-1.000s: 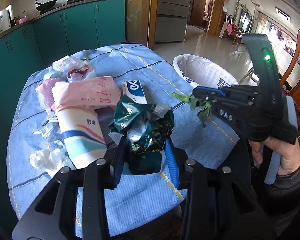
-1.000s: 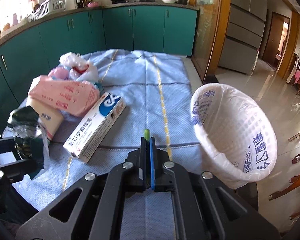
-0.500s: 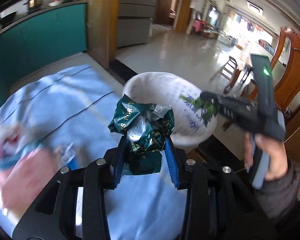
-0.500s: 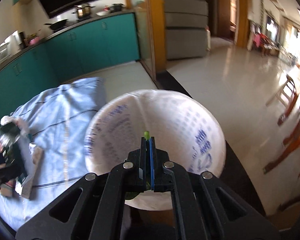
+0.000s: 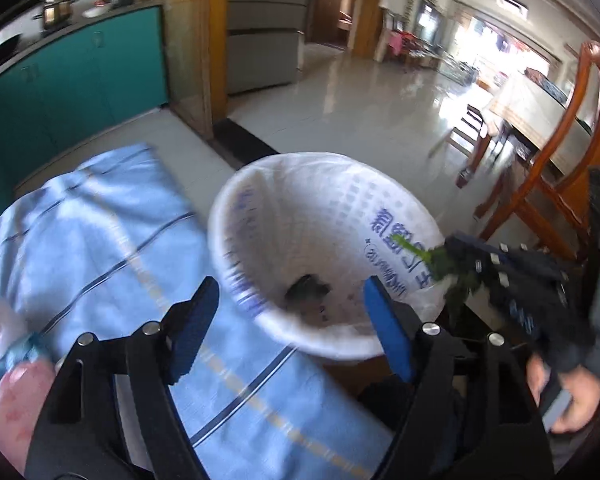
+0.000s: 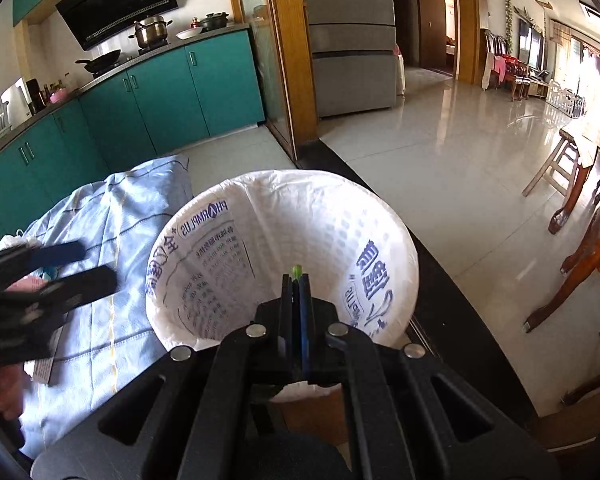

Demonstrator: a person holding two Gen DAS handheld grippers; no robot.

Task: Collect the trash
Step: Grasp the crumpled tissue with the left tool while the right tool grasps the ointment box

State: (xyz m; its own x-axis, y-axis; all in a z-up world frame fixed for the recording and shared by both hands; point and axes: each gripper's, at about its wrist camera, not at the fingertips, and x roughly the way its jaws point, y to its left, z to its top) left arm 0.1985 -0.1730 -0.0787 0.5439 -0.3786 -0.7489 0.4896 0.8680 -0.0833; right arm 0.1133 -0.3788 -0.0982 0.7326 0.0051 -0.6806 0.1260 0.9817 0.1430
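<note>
Bin [image 5: 260, 216] beside my tablecloth [image 5: 100, 216]; my left gripper [image 5: 290, 320] opening, nothing between its pads, dark wrapper [image 5: 306, 290] in bin; my right gripper [image 6: 296, 280] clamped on green leaf [image 5: 448, 268].

Bin liner [image 6: 320, 216] thin white plastic, crinkled; cloth [image 5: 112, 216] blue woven; floor [image 6: 440, 140] glossy tile; chair [image 5: 572, 128] polished wood.

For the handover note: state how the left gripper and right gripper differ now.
Left gripper: jaws opening, nothing between them. Right gripper: shut on a green leafy stem. Left sits over the blue tablecloth edge; right over the white bin liner. Both aim at the bin.
</note>
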